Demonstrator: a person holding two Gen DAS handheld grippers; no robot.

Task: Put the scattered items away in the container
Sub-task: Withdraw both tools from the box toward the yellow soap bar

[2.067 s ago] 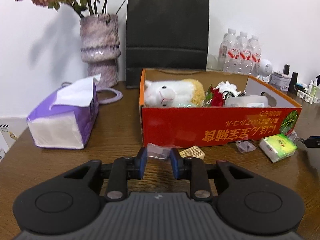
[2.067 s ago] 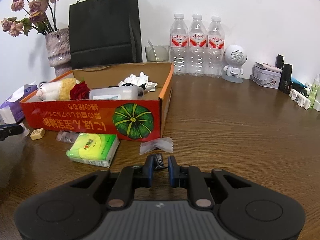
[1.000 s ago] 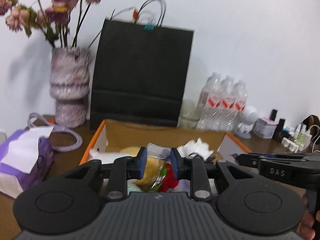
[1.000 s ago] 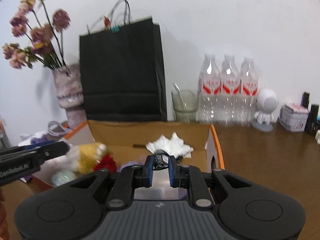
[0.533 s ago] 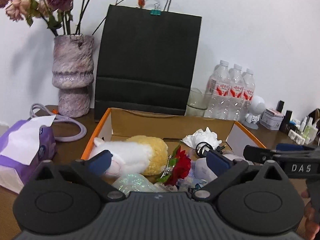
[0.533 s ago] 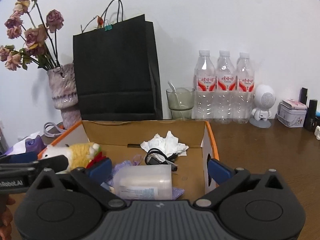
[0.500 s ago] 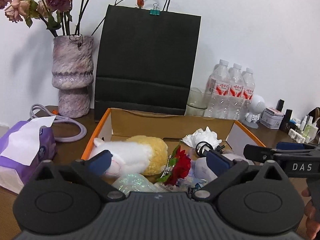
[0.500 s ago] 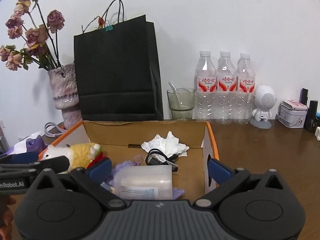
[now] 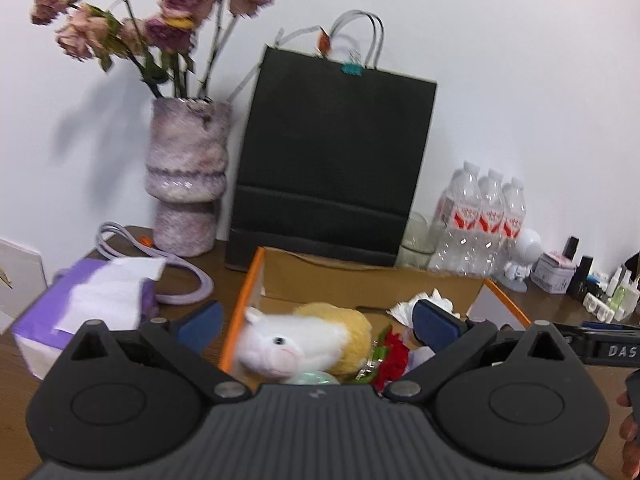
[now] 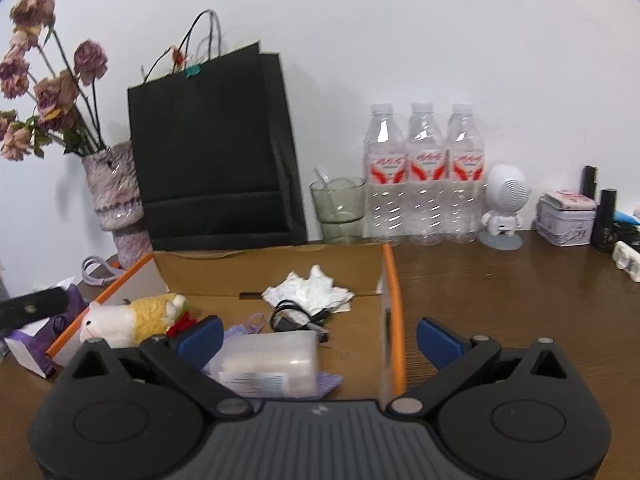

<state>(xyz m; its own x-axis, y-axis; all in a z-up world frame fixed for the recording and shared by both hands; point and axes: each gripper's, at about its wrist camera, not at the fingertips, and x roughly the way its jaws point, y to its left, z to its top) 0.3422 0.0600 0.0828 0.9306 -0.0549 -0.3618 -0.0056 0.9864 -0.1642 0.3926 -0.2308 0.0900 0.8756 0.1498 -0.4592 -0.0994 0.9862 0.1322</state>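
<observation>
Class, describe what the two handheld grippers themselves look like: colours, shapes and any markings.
The left gripper and the right gripper match: black ribbed body, two round black discs, silver pivot pins, angled black arms ending in blue pads. The right gripper's side, seen from the left camera, bears white letters "DAS".

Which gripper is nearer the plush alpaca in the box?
Left. The left gripper hangs open right over the plush alpaca at the box's left end; the right gripper, also open, sits toward the box's right wall.
</observation>
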